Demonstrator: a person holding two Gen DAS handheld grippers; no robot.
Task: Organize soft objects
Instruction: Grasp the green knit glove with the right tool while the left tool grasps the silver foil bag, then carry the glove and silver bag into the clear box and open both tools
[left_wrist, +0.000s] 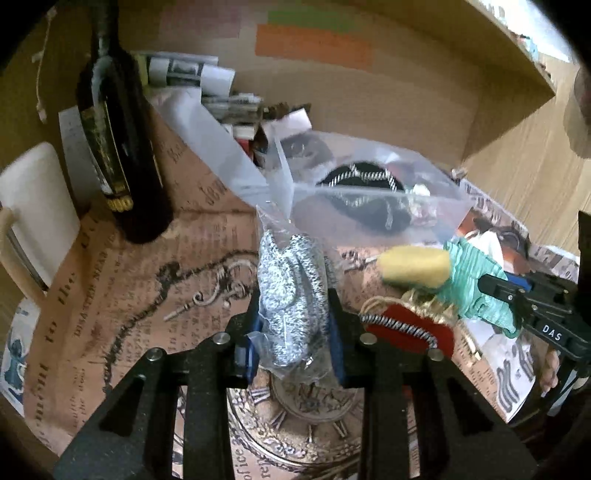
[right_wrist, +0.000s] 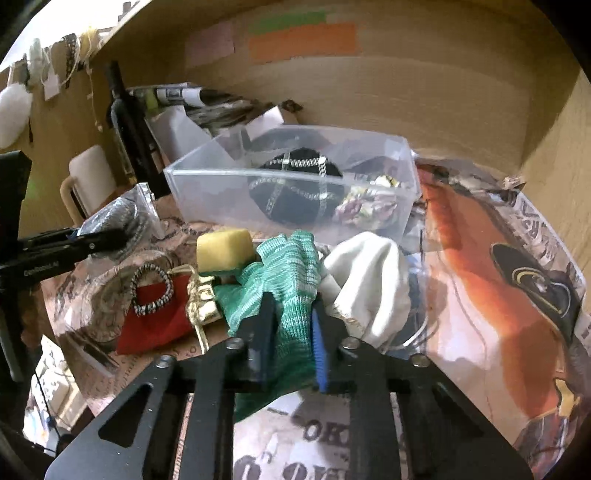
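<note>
My left gripper (left_wrist: 293, 325) is shut on a grey-white knitted item in a clear bag (left_wrist: 291, 295), held above the paper-covered table; it also shows in the right wrist view (right_wrist: 118, 218). My right gripper (right_wrist: 291, 332) is shut on a green knitted cloth (right_wrist: 284, 280), also seen in the left wrist view (left_wrist: 476, 284). A clear plastic bin (right_wrist: 207, 184) behind holds a black chain-trimmed pouch (right_wrist: 295, 188) and crumpled fabric (right_wrist: 365, 206). A yellow sponge (right_wrist: 223, 249), a red pouch (right_wrist: 159, 317) and a white cloth (right_wrist: 369, 280) lie in front of the bin.
A dark bottle (left_wrist: 118, 155) and a white mug (left_wrist: 33, 214) stand at the left. Papers (left_wrist: 192, 74) are piled at the back. A wooden back wall (right_wrist: 406, 85) and a side wall (left_wrist: 517, 147) enclose the space. A gold ornament (right_wrist: 201, 299) lies by the red pouch.
</note>
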